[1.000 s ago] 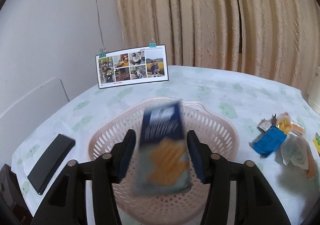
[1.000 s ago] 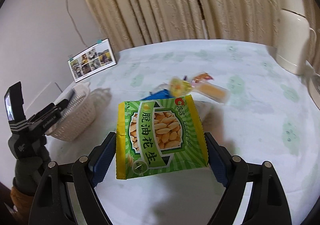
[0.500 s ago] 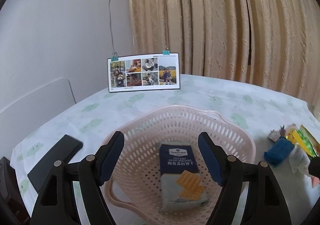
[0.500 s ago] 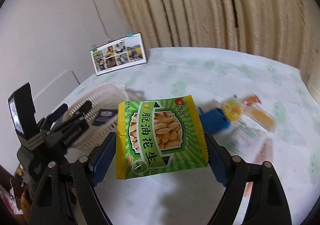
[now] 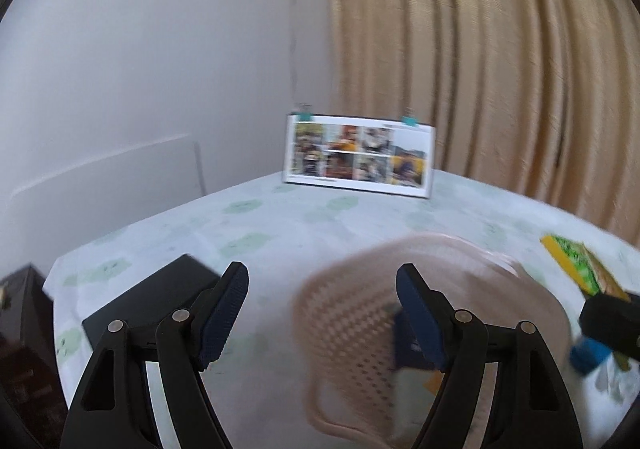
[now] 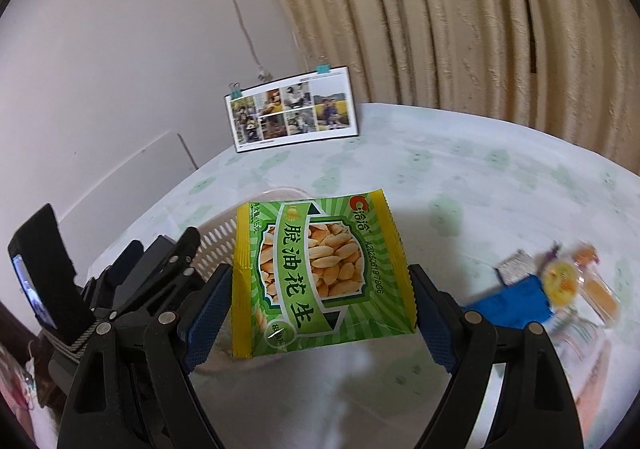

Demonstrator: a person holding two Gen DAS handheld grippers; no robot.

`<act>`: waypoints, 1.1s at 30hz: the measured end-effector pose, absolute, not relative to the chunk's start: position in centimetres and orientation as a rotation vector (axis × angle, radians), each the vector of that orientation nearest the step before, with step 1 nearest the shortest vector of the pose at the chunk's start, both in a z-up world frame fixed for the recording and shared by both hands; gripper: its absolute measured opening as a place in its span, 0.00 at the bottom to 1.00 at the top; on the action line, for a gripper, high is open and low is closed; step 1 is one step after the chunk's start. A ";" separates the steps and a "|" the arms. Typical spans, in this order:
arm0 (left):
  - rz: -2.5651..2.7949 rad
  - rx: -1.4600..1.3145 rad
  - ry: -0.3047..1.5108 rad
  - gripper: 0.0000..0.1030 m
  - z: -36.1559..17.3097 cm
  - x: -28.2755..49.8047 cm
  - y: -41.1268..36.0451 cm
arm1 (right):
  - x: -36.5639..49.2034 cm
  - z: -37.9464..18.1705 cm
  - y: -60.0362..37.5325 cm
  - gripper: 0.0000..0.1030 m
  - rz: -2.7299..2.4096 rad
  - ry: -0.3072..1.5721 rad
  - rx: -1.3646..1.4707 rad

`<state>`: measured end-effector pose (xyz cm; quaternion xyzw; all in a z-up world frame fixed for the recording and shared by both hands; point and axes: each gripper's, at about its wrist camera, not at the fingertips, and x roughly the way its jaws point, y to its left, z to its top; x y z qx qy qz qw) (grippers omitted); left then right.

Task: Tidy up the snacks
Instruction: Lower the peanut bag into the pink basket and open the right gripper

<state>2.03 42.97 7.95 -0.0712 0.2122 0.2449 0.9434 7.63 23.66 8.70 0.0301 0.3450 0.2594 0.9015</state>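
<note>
My right gripper (image 6: 322, 301) is shut on a green and yellow peanut packet (image 6: 320, 277), held just right of the pink basket (image 6: 218, 239). In the left wrist view that packet (image 5: 580, 263) shows at the right edge, beyond the blurred pink basket (image 5: 360, 313). A dark blue cracker packet (image 5: 408, 343) lies inside the basket, partly behind a finger. My left gripper (image 5: 322, 319) is open and holds nothing, over the basket's left rim. Seen from the right, the left gripper (image 6: 176, 257) is a black shape beside the basket. Several loose snacks lie at the right: a blue packet (image 6: 516, 303) and a yellow sweet (image 6: 560, 279).
A photo card (image 5: 358, 155) stands clipped at the back of the round table by the beige curtain (image 5: 500, 69). A flat black object (image 5: 148, 299) lies left of the basket near the table's edge. A white board (image 5: 104, 185) leans on the wall.
The left gripper let the blue cracker packet drop into the basket, opened, then swung left. The right gripper carried the peanut packet left, up to the basket.
</note>
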 end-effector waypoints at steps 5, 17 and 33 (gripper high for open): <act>0.553 -0.198 0.426 0.75 7.8 1.6 44.5 | 8.5 8.4 25.8 0.81 0.585 0.731 0.060; 0.553 -0.208 0.433 0.75 7.6 1.6 44.9 | 9.0 7.7 25.7 0.87 0.601 0.751 0.121; 0.516 -0.178 0.413 0.75 7.8 1.5 43.8 | 7.2 6.5 21.1 0.87 0.436 0.708 0.128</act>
